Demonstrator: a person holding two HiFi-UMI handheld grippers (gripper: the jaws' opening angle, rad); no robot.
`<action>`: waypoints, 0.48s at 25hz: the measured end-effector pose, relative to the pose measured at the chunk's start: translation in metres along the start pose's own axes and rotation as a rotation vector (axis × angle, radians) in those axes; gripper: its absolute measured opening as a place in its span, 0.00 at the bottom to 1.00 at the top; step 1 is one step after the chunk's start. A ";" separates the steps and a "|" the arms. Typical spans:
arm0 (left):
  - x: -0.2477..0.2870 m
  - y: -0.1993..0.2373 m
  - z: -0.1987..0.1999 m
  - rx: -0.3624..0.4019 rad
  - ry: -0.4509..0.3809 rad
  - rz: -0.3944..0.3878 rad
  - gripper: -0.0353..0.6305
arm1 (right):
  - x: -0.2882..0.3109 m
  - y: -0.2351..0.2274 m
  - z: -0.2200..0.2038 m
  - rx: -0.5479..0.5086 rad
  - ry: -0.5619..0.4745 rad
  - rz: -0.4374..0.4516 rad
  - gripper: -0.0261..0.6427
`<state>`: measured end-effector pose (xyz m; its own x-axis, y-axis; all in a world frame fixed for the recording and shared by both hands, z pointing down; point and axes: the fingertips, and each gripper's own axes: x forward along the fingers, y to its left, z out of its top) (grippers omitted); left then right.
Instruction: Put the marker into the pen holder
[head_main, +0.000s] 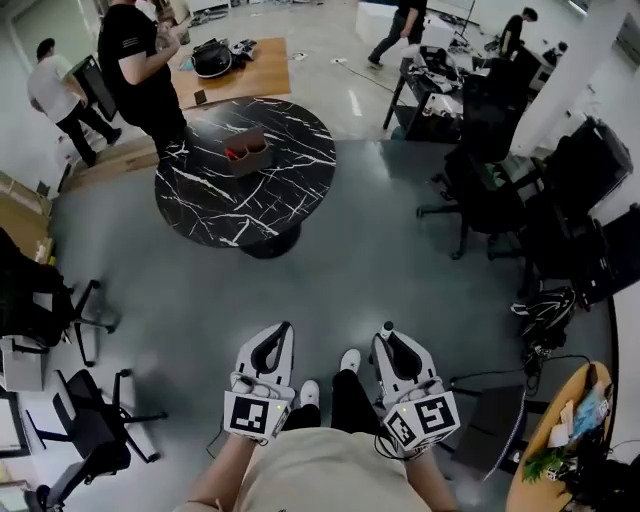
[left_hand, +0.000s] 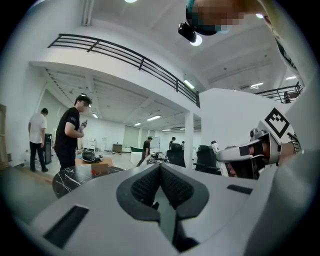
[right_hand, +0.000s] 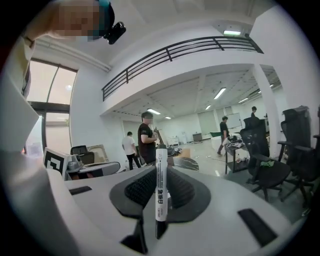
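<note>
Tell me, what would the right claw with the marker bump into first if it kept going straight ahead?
Probably the round black table: only bare floor lies in between, and it shows right behind the marker held in the right claw. Depth is unclear, so it might just miss.

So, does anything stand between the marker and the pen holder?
Nothing visible does. The right claw holds the marker, and only bare floor lies between it and the table with the pen holder. Chairs stand off to the sides; a person stands at the table's far edge.
</note>
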<state>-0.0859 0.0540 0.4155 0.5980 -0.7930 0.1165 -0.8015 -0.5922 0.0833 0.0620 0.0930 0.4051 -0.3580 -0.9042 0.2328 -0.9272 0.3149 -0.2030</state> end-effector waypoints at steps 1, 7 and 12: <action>0.002 0.008 0.001 0.005 -0.003 0.028 0.07 | 0.012 0.001 0.002 -0.003 0.004 0.031 0.15; 0.031 0.039 0.021 0.013 -0.019 0.173 0.07 | 0.072 -0.012 0.024 -0.021 0.016 0.191 0.15; 0.074 0.047 0.032 0.017 -0.011 0.272 0.07 | 0.118 -0.047 0.038 -0.010 0.023 0.294 0.15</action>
<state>-0.0791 -0.0366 0.3963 0.3604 -0.9248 0.1216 -0.9327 -0.3591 0.0335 0.0674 -0.0395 0.4056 -0.6135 -0.7673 0.1870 -0.7845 0.5649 -0.2559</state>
